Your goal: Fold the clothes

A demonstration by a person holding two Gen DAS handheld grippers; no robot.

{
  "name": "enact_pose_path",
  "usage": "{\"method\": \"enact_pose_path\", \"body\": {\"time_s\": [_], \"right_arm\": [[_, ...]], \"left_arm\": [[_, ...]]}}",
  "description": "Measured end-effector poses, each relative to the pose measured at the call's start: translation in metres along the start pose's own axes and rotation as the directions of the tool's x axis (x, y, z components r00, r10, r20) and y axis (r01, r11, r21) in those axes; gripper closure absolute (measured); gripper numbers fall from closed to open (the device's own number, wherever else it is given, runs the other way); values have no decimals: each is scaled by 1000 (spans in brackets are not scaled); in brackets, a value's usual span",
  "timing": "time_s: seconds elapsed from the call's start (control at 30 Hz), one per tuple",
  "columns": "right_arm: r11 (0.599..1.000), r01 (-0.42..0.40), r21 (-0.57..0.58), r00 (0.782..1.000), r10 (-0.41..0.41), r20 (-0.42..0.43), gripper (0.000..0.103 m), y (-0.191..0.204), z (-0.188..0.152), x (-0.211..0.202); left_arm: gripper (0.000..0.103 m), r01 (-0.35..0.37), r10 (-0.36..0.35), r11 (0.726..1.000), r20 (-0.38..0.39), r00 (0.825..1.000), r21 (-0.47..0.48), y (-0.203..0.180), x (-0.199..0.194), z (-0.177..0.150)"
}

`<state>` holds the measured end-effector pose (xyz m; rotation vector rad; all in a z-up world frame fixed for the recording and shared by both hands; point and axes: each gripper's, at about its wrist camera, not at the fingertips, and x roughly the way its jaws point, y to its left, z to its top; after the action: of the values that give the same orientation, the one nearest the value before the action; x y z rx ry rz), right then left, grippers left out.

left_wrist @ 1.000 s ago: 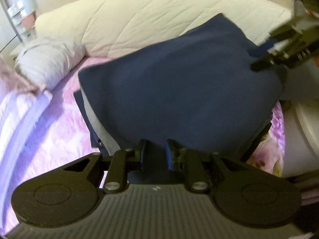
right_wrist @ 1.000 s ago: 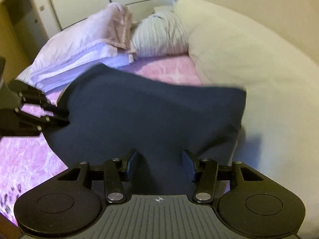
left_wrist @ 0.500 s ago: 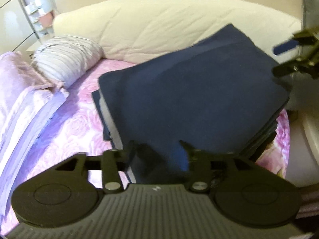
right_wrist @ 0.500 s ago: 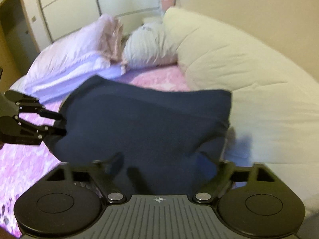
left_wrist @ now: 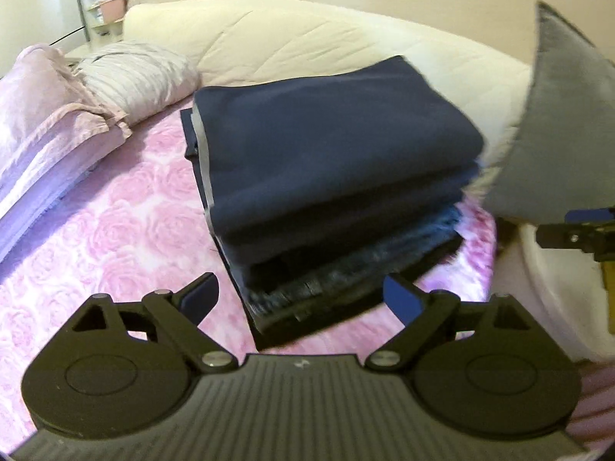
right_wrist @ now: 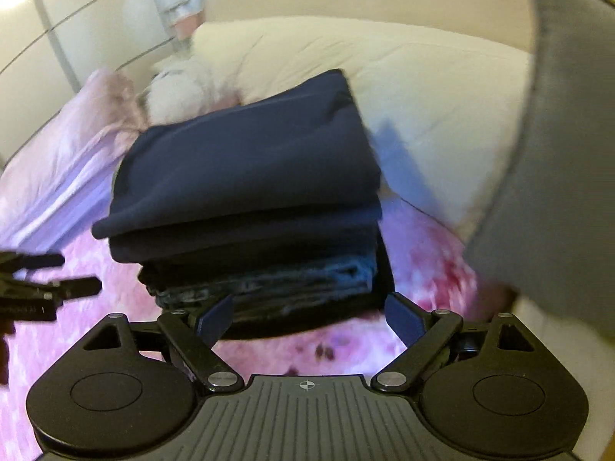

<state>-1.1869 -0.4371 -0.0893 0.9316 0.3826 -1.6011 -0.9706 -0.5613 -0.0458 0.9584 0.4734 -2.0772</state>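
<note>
A folded navy garment (left_wrist: pixel 330 146) lies on top of a stack of folded dark clothes (left_wrist: pixel 346 276) on the pink floral bed. The right wrist view shows the same navy garment (right_wrist: pixel 250 169) and the stack (right_wrist: pixel 269 284) under it. My left gripper (left_wrist: pixel 303 299) is open and empty, a little back from the stack's near edge. Also open and empty, my right gripper (right_wrist: pixel 309 317) sits close to the stack's front. The other gripper's fingers show at each view's edge, the right gripper (left_wrist: pixel 576 230) and the left gripper (right_wrist: pixel 46 280).
The bed's pink floral sheet (left_wrist: pixel 115 238) spreads to the left of the stack. A striped pillow (left_wrist: pixel 142 77) and lilac bedding (left_wrist: pixel 42 123) lie at the back left. A cream padded headboard (left_wrist: pixel 307 42) curves behind. A grey cushion (left_wrist: pixel 557 126) stands at the right.
Both grippers were shut on the navy garment held up over the stack. They have let it go, opened wide and drawn back. The garment now rests folded on the stack.
</note>
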Motion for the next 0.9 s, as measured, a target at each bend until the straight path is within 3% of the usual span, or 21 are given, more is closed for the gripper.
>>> {"method": "enact_pose_path", "body": {"time_s": [0.2, 0.27, 0.43, 0.7, 0.9], "right_arm": [[989, 89, 114, 990, -101, 99, 14, 57, -55, -55], [984, 125, 128, 982, -141, 126, 14, 79, -73, -73], [971, 200, 135, 969, -216, 121, 14, 137, -108, -117], [964, 238, 123, 957, -254, 142, 14, 170, -121, -156], [960, 252, 125, 951, -269, 153, 14, 176, -120, -172]], "left_arm": [[12, 82, -84, 996, 51, 995, 43, 9, -56, -45], [12, 80, -85, 994, 69, 994, 76, 14, -77, -58], [12, 95, -103, 991, 89, 991, 90, 25, -127, -80], [12, 93, -105, 993, 168, 980, 78, 25, -170, -89], [12, 82, -87, 996, 174, 981, 36, 26, -182, -92]]}}
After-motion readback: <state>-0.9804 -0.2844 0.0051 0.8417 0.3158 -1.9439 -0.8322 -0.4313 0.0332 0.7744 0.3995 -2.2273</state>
